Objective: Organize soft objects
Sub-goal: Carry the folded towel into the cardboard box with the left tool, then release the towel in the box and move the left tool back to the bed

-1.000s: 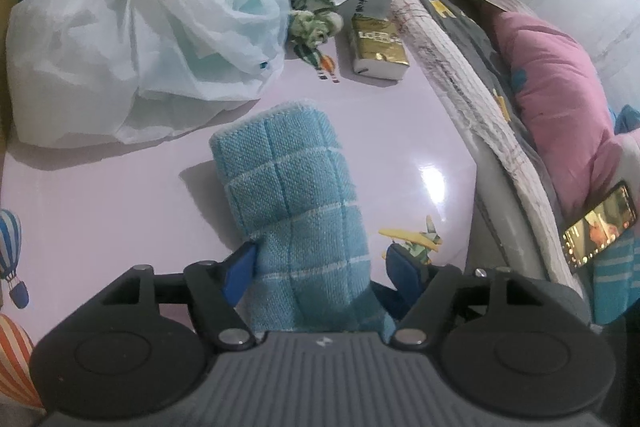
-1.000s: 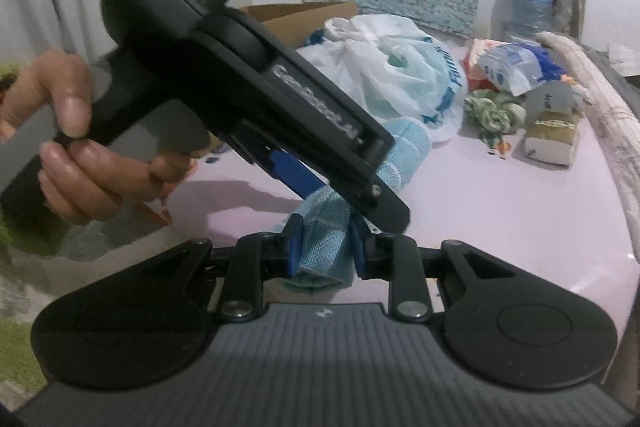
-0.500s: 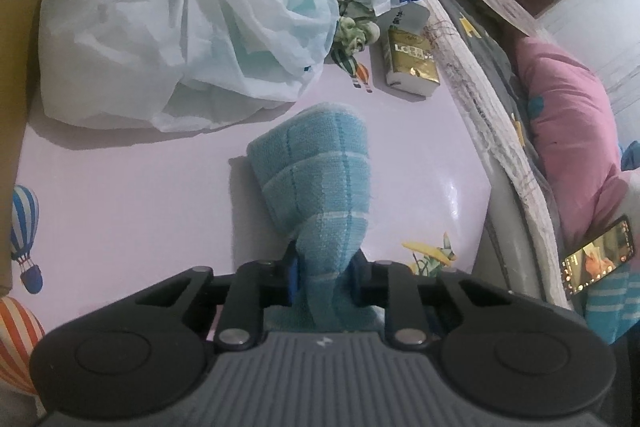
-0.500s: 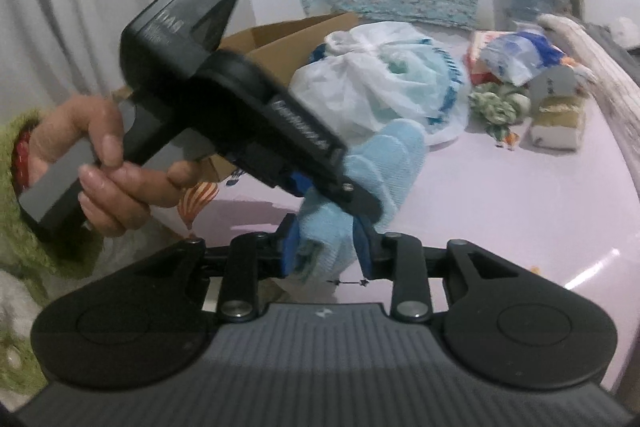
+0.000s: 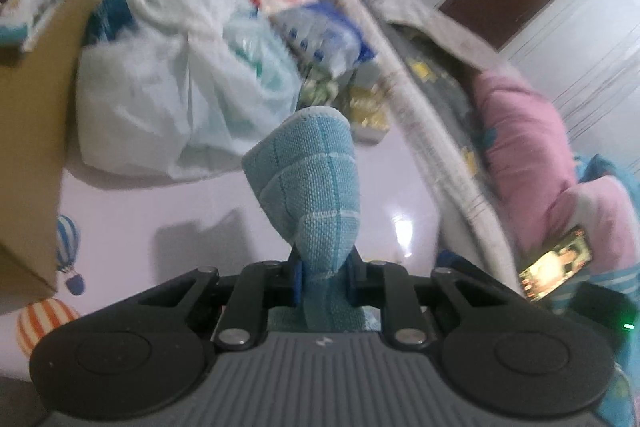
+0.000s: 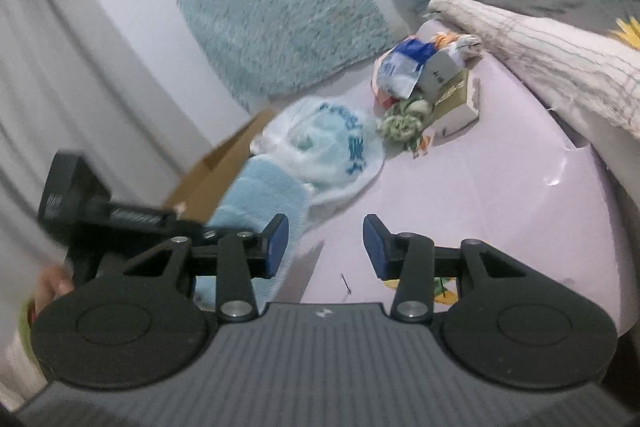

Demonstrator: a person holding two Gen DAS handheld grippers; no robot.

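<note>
The left gripper (image 5: 325, 277) clamps the light-blue woven cloth (image 5: 310, 183), its jaws having just closed on it, holding it raised above the pink table (image 5: 160, 203). The right gripper (image 6: 325, 247) has just been opening; its jaws stand apart, nothing between them.

Table (image 5: 168, 211): pale pink, glossy, with balloon pictures near the left edge.
Cardboard box (image 5: 36, 99): stands open at the left, on the table.
White plastic bag (image 5: 168, 99): tied, just beside the box.
Gold packet (image 6: 454, 103): behind the bag.
Phone (image 5: 554, 265): screen lit, on the bedding at the right.
Pink pillow (image 5: 520, 131): behind the phone.
</note>
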